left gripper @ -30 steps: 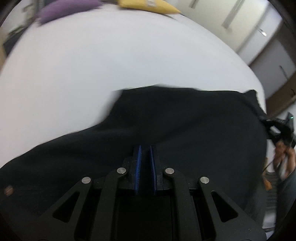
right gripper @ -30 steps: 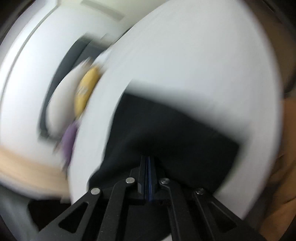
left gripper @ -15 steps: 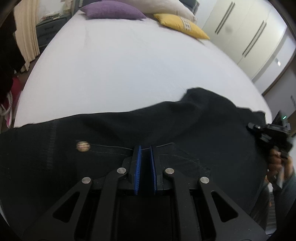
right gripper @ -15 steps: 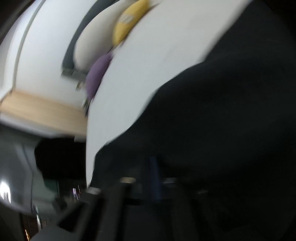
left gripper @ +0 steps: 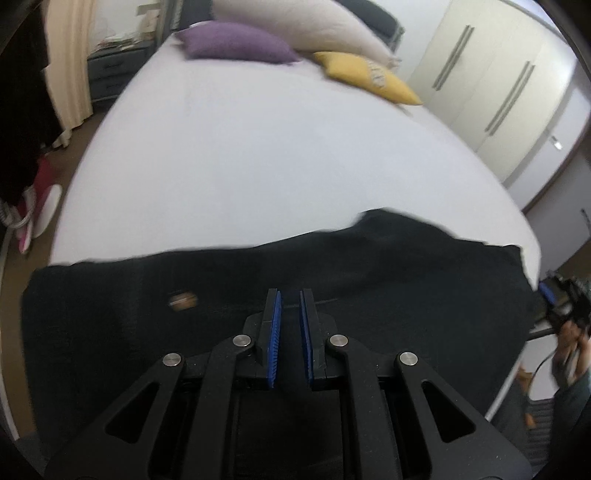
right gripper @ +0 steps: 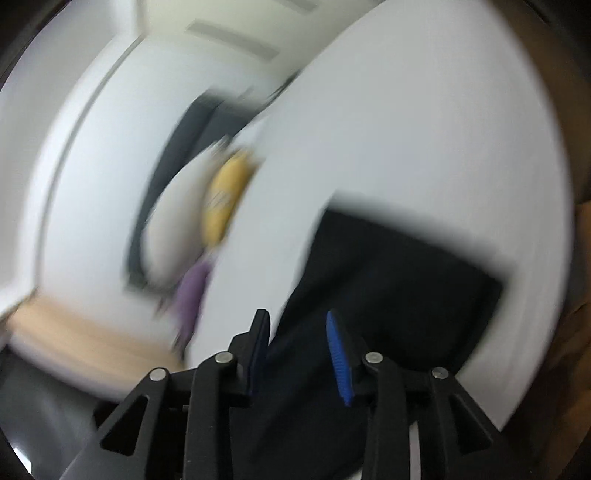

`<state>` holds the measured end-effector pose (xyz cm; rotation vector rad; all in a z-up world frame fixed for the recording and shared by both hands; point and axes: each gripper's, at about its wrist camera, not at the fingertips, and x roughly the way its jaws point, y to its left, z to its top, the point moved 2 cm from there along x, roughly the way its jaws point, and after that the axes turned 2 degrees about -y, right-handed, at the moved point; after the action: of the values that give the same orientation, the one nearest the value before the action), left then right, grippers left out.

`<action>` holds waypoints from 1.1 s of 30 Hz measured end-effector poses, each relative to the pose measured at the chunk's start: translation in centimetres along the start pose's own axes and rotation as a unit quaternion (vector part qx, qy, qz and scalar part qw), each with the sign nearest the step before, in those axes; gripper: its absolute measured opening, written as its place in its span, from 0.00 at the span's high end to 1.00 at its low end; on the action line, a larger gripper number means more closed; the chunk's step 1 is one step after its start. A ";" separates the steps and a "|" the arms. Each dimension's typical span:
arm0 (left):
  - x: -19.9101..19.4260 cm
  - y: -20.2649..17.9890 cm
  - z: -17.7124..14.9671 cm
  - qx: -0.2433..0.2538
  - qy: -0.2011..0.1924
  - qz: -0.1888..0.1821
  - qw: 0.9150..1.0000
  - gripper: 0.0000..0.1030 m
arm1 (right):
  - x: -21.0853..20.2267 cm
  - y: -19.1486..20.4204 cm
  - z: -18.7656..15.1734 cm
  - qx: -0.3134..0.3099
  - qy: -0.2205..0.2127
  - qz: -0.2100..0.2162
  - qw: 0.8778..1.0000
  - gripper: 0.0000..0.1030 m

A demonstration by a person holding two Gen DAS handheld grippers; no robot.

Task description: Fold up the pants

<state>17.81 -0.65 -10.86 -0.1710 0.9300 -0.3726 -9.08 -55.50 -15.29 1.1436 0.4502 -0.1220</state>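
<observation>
Black pants (left gripper: 369,277) lie spread across the near edge of a white bed (left gripper: 277,147), a brass button (left gripper: 183,300) showing at the waist. My left gripper (left gripper: 290,295) is shut on the pants' cloth, blue pads nearly together. At the right end of the pants a hand (left gripper: 569,354) holds my right gripper (left gripper: 554,295). The right wrist view is blurred. There my right gripper (right gripper: 295,315) is opening. The pants (right gripper: 399,266) show between and beyond its jaws, and the pads do not press on them.
Purple (left gripper: 236,46), yellow (left gripper: 369,79) and cream (left gripper: 295,26) pillows lie at the head of the bed. A white wardrobe (left gripper: 498,81) stands on the right. A dark nightstand (left gripper: 110,74) and a curtain are on the left. White sheet stretches beyond the pants.
The pants have been drawn out flat along the bed's near edge, with the waist button now in view. The right gripper swung about and went from shut on the cloth to jaws apart.
</observation>
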 end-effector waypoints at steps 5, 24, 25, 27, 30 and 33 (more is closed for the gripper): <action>3.1 -7.9 0.3 0.053 0.031 -0.054 0.997 0.91 | 4.1 -2.9 -3.0 0.015 0.099 0.008 0.995 0.65; 10.2 -10.8 -2.6 0.033 0.083 -0.060 0.994 0.91 | -3.0 -11.5 1.9 0.162 -0.059 0.007 0.985 0.50; 10.4 -11.0 -2.7 0.032 0.083 -0.061 0.994 0.91 | -3.0 -11.9 1.7 0.173 -0.061 0.015 0.983 0.50; 10.3 -11.2 -3.0 0.034 0.082 -0.060 0.994 0.91 | -3.3 -12.4 0.6 0.188 -0.063 0.030 0.980 0.50; 9.4 -10.5 -3.1 0.037 0.081 -0.058 0.994 0.91 | -2.9 -12.2 0.6 0.198 -0.066 0.047 0.977 0.50; 9.4 -10.6 -3.1 0.035 0.081 -0.060 0.994 0.91 | -2.6 -11.4 0.9 0.190 -0.062 0.072 0.977 0.52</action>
<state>17.88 -13.97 -16.54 -0.1329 1.0684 -0.5353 -14.80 -61.40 -23.62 1.5305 0.2357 -0.1551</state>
